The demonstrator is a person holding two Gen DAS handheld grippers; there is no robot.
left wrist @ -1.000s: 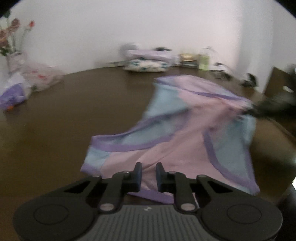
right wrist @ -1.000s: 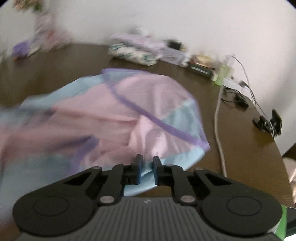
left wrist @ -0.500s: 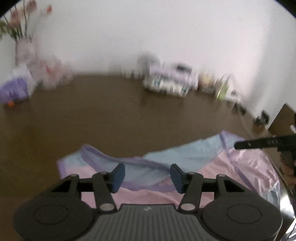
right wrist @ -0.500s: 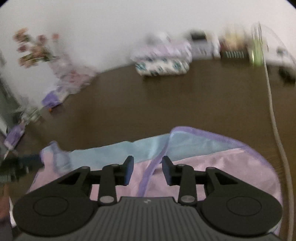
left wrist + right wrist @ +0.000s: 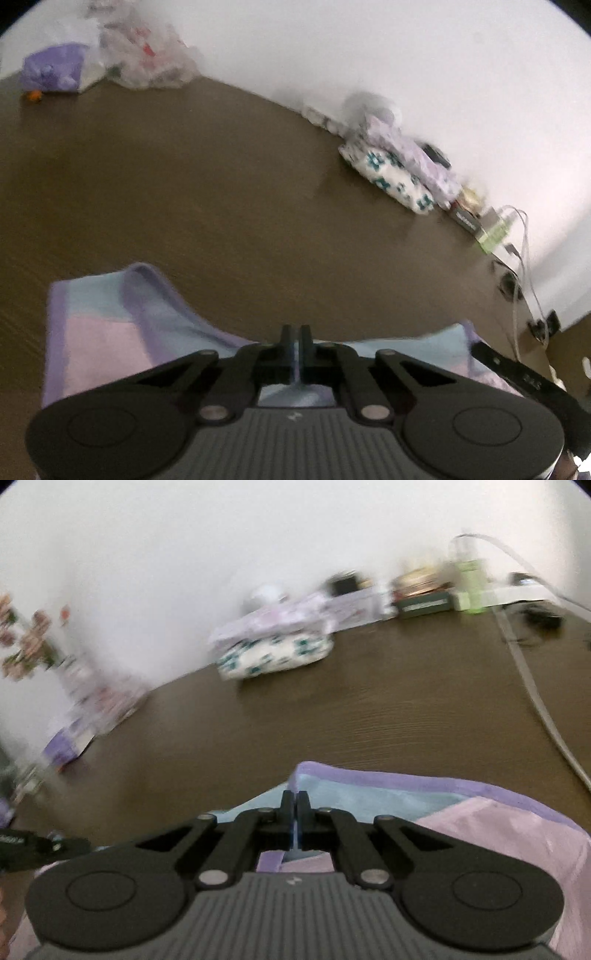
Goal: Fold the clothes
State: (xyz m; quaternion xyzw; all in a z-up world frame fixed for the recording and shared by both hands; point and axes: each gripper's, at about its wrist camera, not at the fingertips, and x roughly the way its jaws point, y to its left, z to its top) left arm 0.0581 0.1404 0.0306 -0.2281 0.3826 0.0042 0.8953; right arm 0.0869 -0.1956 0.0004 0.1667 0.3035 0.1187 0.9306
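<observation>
One garment: pink, blue and purple-trimmed cloth lying on the table's near edge.
Left gripper: clamped on the blue edge.
Right gripper: pinching the cloth likewise.
Table: dark brown wood.
Far edge: folded clothes stack against a white wall.

Nothing here can be read: the small pale mark on the ribbed body of the left tool and the right tool is a logo rather than letters (too blurred to name), and faint print on a dark box stays illegible.
</observation>
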